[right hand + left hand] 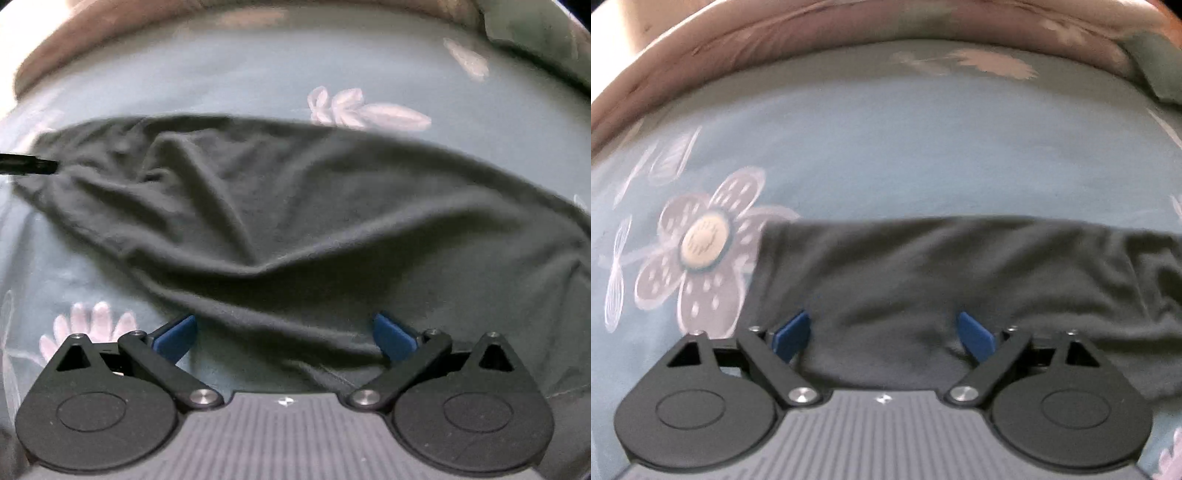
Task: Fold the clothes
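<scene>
Bedsheet (886, 155): garment (923, 280) between hand-held gripper (882, 334) fingers.

garment (295, 206) – matt dark knit cloth | bedsheet (886, 155) – smooth printed cotton-like cloth

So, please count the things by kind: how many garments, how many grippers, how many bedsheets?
Dark grey garment: 1
Grippers: 2, the left gripper and the right gripper, both open
Blue floral bedsheet: 1
Total: 4
</scene>
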Available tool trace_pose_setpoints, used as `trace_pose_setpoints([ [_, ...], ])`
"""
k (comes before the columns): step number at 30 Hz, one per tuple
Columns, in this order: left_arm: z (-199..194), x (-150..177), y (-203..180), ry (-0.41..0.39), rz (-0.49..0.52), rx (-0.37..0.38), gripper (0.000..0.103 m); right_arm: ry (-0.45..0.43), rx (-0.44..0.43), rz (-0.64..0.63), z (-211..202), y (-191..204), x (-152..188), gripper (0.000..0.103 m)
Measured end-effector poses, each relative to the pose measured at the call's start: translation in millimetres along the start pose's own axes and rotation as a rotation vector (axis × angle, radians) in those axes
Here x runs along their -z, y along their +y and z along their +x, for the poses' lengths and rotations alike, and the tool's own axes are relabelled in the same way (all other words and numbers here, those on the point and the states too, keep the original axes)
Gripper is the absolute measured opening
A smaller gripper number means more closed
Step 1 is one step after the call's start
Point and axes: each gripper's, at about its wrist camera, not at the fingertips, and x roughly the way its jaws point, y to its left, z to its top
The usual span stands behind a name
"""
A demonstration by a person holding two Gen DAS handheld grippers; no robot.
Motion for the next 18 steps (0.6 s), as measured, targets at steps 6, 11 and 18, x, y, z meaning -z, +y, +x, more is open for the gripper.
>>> trace_pose_setpoints([
  [6,-8.2,-11.5,-8.2,-0.006,-0.052,0.001,0.088,0.042,-0.066,0.038,-23.6,-27.6,2.5,0.103],
  [11,-15.7,-23.4,-50.8,-0.086,0.053,0.124,0.088,-0.092,0.190,0.089,-22.8,-88.0,-22.7,0.103],
  [18,20.4,-17.5,-60.5,-0.011,0.058,-0.012,0.097,-0.026,0.181,0.260,-7.7,-144.2,-8.4,0.103],
])
